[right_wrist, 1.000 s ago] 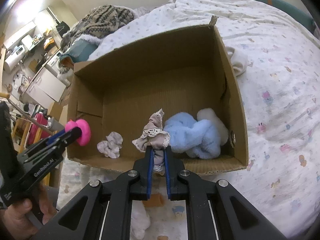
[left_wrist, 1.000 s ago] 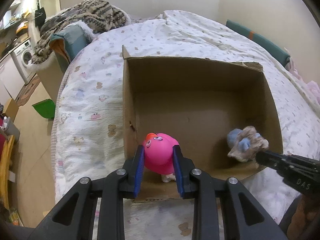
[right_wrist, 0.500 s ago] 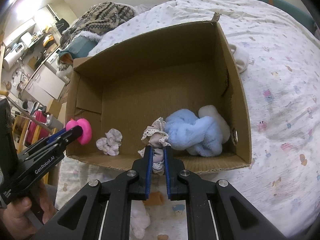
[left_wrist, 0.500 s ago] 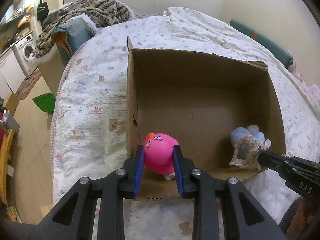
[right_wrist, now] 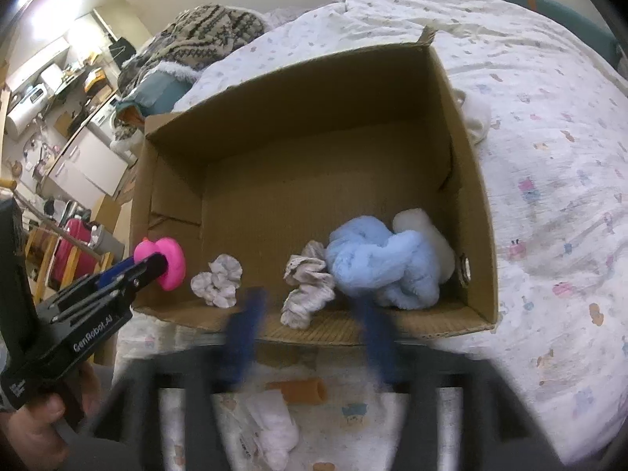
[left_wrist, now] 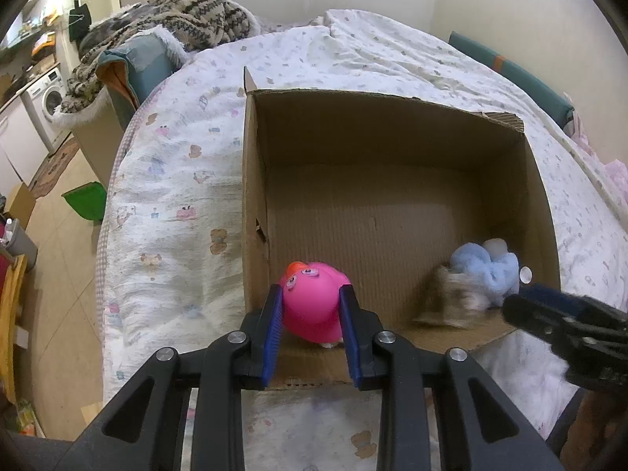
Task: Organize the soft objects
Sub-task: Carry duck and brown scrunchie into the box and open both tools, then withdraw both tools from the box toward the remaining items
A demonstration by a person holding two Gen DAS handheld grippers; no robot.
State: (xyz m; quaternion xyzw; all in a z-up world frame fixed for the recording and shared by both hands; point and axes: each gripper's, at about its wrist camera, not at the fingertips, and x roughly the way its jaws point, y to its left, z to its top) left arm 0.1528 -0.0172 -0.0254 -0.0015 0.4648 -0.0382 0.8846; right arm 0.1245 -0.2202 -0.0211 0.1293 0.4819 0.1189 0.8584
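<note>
An open cardboard box (left_wrist: 251, 196) (right_wrist: 471, 196) sits on the bed. My left gripper (left_wrist: 312, 325) (right_wrist: 157, 271) holds a pink duck toy (left_wrist: 314, 302) (right_wrist: 167, 261) over the box's near left corner. Its jaws are opening, but the pads still touch the toy. My right gripper (right_wrist: 308, 306) (left_wrist: 522, 302) is blurred and its jaws are opening wide at the near rim, gripping nothing. A beige lace cloth (right_wrist: 308, 286) (left_wrist: 447, 302) lies free on the box floor between them. Beside it are a blue plush (right_wrist: 376, 263) (left_wrist: 486, 271), a white plush (right_wrist: 424, 231) and a grey scrunchie (right_wrist: 218, 280).
An orange tube (right_wrist: 298, 390) and a white cloth (right_wrist: 271, 428) lie on the bedsheet in front of the box. Another white cloth (right_wrist: 477, 117) rests behind its right wall. A knit blanket (left_wrist: 176, 19) is heaped at the bed's far left. A green bin (left_wrist: 84, 204) stands on the floor.
The right gripper's jaws have sprung wide apart and let go of the beige lace cloth, which dropped onto the box floor beside the blue plush. The left gripper keeps the pink toy.
</note>
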